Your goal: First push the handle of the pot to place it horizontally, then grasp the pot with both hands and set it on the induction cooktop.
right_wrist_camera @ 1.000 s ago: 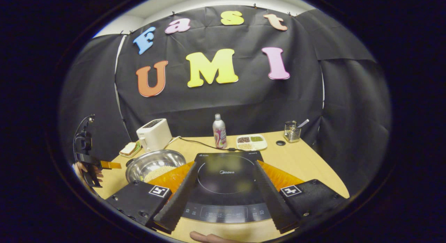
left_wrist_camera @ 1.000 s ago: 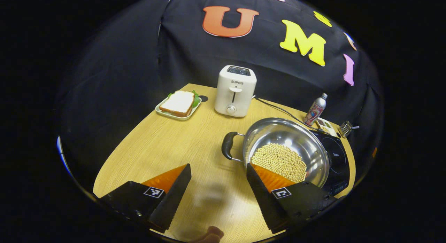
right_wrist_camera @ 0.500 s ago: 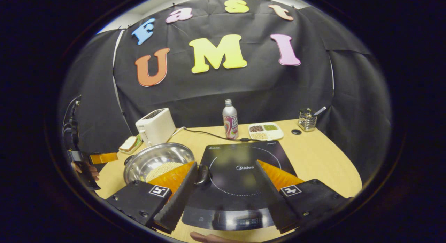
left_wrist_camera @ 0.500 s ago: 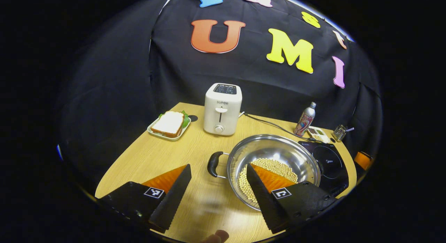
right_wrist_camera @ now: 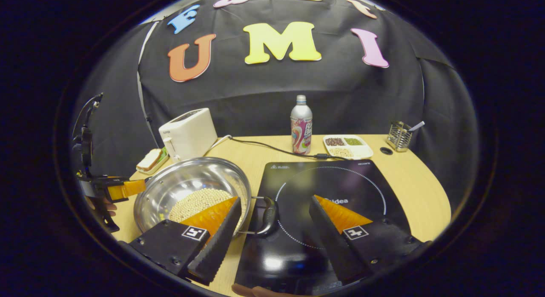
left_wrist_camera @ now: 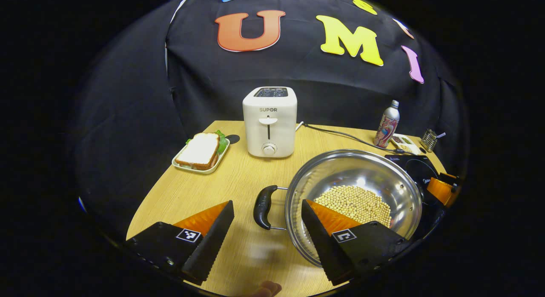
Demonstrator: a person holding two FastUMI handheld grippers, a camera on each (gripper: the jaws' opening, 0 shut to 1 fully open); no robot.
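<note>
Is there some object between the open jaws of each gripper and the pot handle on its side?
Nothing visible does. In the left gripper view, the pot's near handle lies just ahead of the left gripper, with bare table between. In the right gripper view, the other handle sits ahead of the right gripper, over the induction cooktop's edge.

You had bright overhead light: glare glinted inside the pot (left_wrist_camera: 362, 182) and on the induction cooktop (right_wrist_camera: 272, 263). Fisheye edges bent strongly; focus stayed sharp.
</note>
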